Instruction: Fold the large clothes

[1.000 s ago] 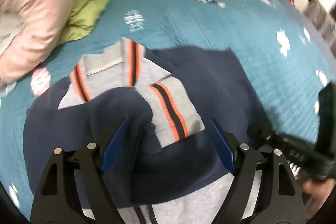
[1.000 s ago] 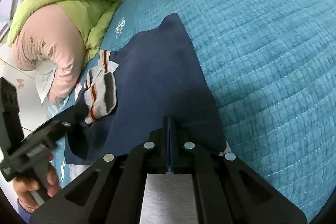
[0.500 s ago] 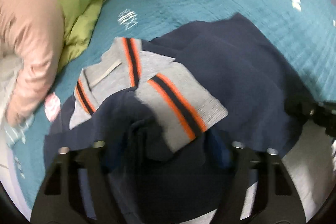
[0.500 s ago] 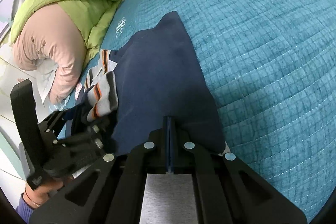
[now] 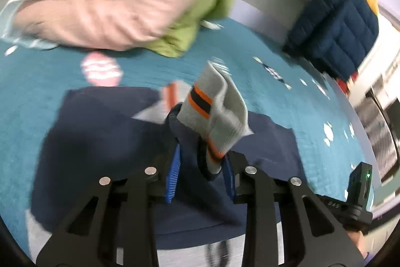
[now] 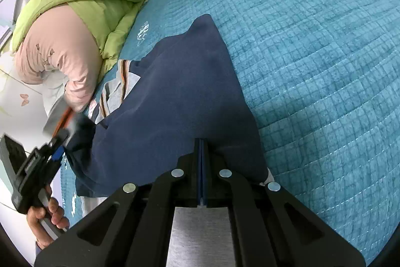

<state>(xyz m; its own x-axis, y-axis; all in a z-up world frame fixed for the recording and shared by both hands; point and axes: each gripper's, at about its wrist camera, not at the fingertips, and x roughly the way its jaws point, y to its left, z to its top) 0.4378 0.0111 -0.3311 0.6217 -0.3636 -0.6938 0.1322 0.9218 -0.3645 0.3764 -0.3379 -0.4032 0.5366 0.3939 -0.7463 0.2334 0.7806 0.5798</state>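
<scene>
Since the earlier frame the left claw (image 5: 201, 175) has swung across the garment and its jaws have just been closing, so the sleeve (image 5: 215, 121) with its grey cuff and orange and black stripes, which lay flat on the chest, now stands bunched up between the blue pads, seemingly pinched there with navy cloth gathered around it. Beside it the right claw (image 6: 201, 177) has kept its place, jaws together on the near edge of the sweater (image 6: 175, 101), though the pinch itself is hidden under the fingers. That sweater, navy with a grey striped collar, lies spread on the teal quilted bed (image 6: 312, 54), near a heap of pink and green bedding (image 6: 75, 24) and well apart from a dark blue puffer jacket (image 5: 335, 31) at the bed's far edge. Judging by the way the cuff droops and creases, the knit is soft, limp and fairly light, with no stiffness to carry a fold by itself; it will sag from any single hold and drag on the quilt. Best holds look to be the ribbed cuff and the hem corners, where the cloth is thicker and less likely to slip from the pads
</scene>
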